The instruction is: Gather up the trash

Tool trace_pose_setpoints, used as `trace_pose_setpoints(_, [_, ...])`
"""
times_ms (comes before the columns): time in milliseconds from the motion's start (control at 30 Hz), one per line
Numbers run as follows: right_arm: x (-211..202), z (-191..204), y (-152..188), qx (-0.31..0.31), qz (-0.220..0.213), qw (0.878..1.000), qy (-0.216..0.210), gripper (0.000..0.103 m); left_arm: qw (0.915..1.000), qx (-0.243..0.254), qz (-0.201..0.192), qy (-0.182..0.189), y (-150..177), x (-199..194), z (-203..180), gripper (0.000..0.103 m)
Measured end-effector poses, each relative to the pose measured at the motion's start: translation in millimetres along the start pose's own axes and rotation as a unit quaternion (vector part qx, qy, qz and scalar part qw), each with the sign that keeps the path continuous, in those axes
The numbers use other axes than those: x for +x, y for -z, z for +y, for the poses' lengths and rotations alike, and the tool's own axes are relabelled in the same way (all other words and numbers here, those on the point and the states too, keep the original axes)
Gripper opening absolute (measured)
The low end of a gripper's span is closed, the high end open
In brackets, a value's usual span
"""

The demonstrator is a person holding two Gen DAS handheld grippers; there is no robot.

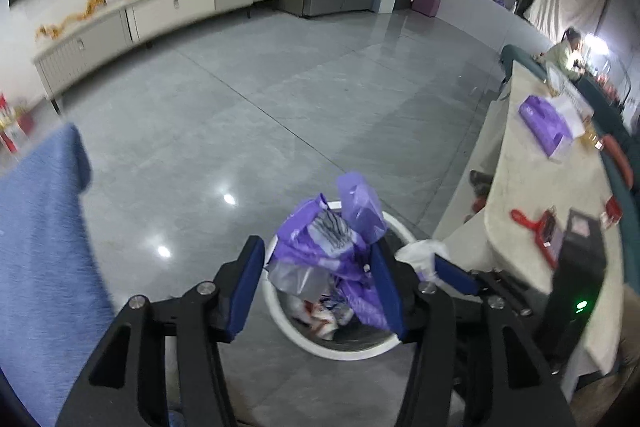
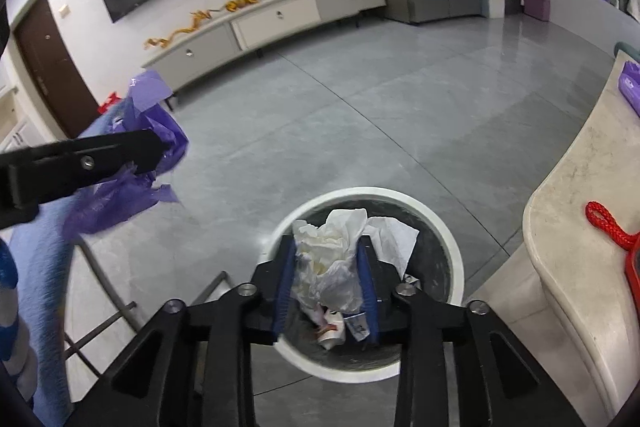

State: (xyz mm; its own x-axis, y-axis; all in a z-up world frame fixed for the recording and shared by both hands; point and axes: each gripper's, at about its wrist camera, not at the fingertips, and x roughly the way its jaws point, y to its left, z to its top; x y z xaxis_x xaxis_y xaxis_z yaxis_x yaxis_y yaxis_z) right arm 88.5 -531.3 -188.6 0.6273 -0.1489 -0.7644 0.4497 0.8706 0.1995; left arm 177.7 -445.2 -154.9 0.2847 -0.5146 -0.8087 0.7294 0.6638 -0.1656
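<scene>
Below, over the round white bin: crumpled white tissue and thin plastic, clenched between the right gripper fingers. Alongside, crinkled purple printed plastic bag, pinched in the left gripper fingers above the same bin.

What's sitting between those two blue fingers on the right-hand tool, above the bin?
A crumpled wad of white paper and plastic is pinched between the right gripper fingers, directly over the white-rimmed trash bin. The right wrist view shows it.
</scene>
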Motion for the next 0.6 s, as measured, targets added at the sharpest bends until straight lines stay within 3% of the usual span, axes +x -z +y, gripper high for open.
trace_pose_setpoints(100, [2, -2, 1, 0.001, 0.004, 1.000, 0.008, 0.045, 0.9998, -0.011, 0.004, 0.014, -2, 1, 5, 0.054])
trace_pose_setpoints(167, [0, 0, 2, -0.002, 0.004, 1.000, 0.012, 0.050, 0.9997, -0.015, 0.001, 0.019, -1, -2, 6, 0.061])
trace_pose_setpoints(600, [-42, 10, 8, 0.010, -0.023, 0.999, 0.027, 0.053, 0.9989, -0.014, -0.043, -0.008, 14, -52, 10, 0.062])
